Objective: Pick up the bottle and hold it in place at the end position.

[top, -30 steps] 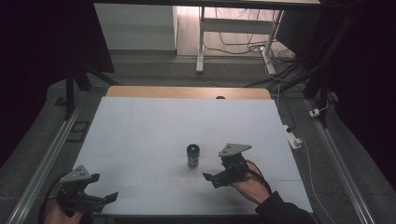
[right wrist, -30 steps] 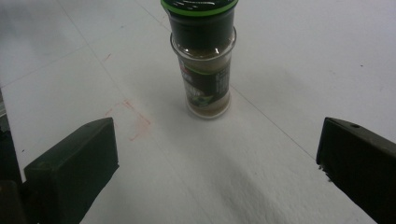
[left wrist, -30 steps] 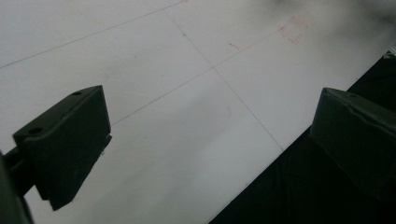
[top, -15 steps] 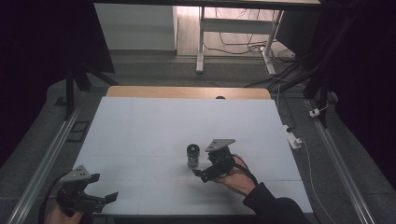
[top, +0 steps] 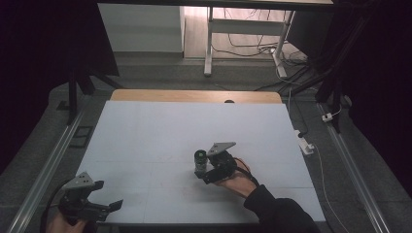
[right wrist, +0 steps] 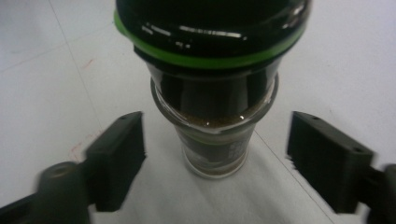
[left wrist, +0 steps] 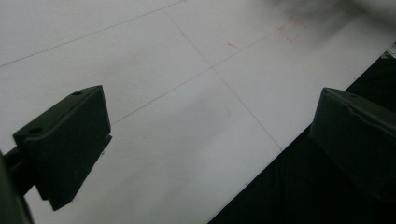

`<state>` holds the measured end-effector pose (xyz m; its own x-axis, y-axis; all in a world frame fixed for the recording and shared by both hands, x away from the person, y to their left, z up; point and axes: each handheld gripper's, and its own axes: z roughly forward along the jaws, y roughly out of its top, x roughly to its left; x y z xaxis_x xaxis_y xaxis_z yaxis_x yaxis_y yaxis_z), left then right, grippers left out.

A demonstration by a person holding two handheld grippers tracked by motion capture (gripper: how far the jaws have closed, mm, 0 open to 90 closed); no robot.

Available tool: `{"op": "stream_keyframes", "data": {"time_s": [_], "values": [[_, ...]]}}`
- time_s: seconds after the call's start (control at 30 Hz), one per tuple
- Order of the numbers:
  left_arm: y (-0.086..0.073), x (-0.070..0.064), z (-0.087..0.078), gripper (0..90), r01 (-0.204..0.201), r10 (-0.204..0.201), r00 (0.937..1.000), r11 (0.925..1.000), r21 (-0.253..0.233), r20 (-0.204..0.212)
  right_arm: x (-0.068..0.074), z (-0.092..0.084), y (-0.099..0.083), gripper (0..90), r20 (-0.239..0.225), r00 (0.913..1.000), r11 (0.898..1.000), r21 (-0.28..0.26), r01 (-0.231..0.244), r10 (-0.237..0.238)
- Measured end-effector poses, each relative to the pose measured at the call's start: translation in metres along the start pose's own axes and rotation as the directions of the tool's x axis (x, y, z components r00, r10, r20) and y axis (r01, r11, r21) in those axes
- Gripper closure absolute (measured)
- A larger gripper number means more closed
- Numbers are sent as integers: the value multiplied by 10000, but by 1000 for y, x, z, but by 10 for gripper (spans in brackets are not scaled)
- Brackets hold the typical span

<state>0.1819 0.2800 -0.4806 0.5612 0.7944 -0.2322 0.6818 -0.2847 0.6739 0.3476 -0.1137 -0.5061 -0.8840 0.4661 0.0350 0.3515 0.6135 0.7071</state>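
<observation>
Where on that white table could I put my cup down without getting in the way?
The far half of the white table, up to the wooden strip, is bare, as is the middle left. It is crowded around the small jar with the right gripper, and at the near-left corner by the left gripper.

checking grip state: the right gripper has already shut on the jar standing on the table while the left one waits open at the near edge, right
Not quite. The right gripper is open: the right gripper view shows its jaws apart on either side of the jar, touching nothing. The jar does stand on the table, and the left gripper waits open at the near edge.
</observation>
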Motion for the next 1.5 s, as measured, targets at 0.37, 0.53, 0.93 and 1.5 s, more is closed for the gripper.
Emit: {"op": "stream_keyframes", "data": {"time_s": [0.37, 0.53, 0.93, 1.5], "values": [[0, 0, 0, 0, -27, 27, 10000, 10000, 11, 14, -3, -1, 1, 524, -255, 9978, 9972, -444, 596, -608], [0, -1, 0, 0, -44, 44, 10000, 10000, 25, 0, 0, -2, 1, 533, -9, 9951, 9941, -440, 989, -990], [0, 0, 0, 0, -20, 20, 10000, 10000, 9, 4, -10, -7, 18, 534, -87, 9933, 9921, -508, 1143, -1149], [0, 0, 0, 0, -10, 10, 10000, 10000, 21, 59, -40, 8, 49, 534, 134, 9928, 9921, -368, 1196, -1192]]}}
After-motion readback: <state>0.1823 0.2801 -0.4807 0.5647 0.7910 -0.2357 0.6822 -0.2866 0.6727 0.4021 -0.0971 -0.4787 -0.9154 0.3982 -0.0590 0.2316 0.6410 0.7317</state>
